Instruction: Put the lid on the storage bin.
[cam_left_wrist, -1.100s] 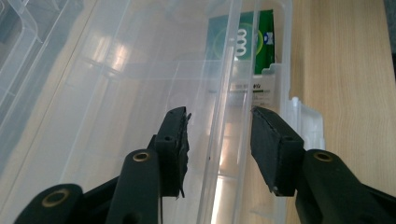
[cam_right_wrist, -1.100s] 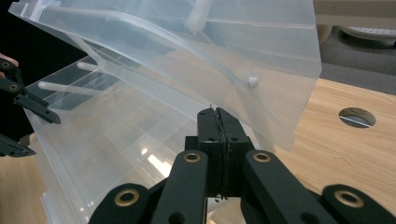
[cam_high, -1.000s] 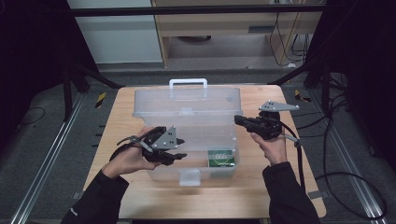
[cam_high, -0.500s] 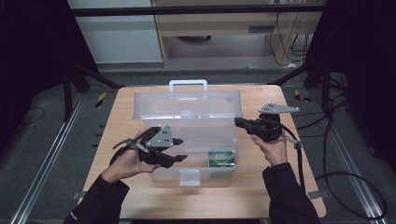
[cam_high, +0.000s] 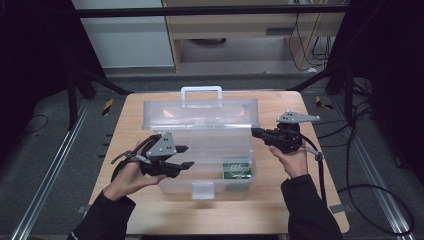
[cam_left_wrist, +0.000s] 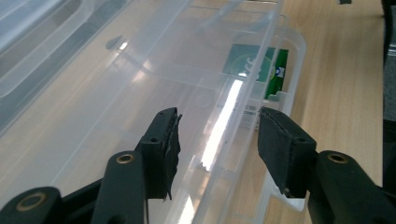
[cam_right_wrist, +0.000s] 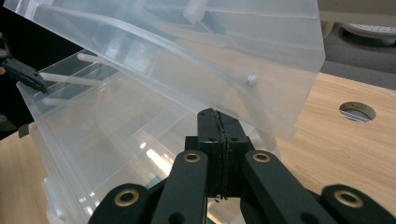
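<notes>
A clear plastic box (cam_high: 165, 186) stands open in the middle of the wooden table, its lid (cam_high: 200, 114) raised at the back. A green packet (cam_high: 236, 167) lies in its front right corner, also the green packet (cam_left_wrist: 257, 65) ahead of my left jaws. My left gripper (cam_high: 184, 156) hovers over the box's left half. Its jaws have just been opening, and the left gripper (cam_left_wrist: 219, 121) stands open with no thing pressed, the box's clear wall (cam_left_wrist: 275, 46) showing beyond the gap. My right gripper (cam_high: 255, 132) is shut at the box's right end; the right gripper (cam_right_wrist: 219, 114) points just under the lid (cam_right_wrist: 187, 56).
The lid's white handle (cam_high: 201, 91) sticks up at the back and a latch (cam_high: 202, 190) hangs at the front. Bare table (cam_high: 280, 200) lies right of the box, with a round hole (cam_right_wrist: 357, 111) in it. Cables (cam_high: 360, 165) trail off the right edge.
My left gripper's jaws stand a little wider than a second ago and the hand has shifted only slightly. The right gripper and the box are as they were.
</notes>
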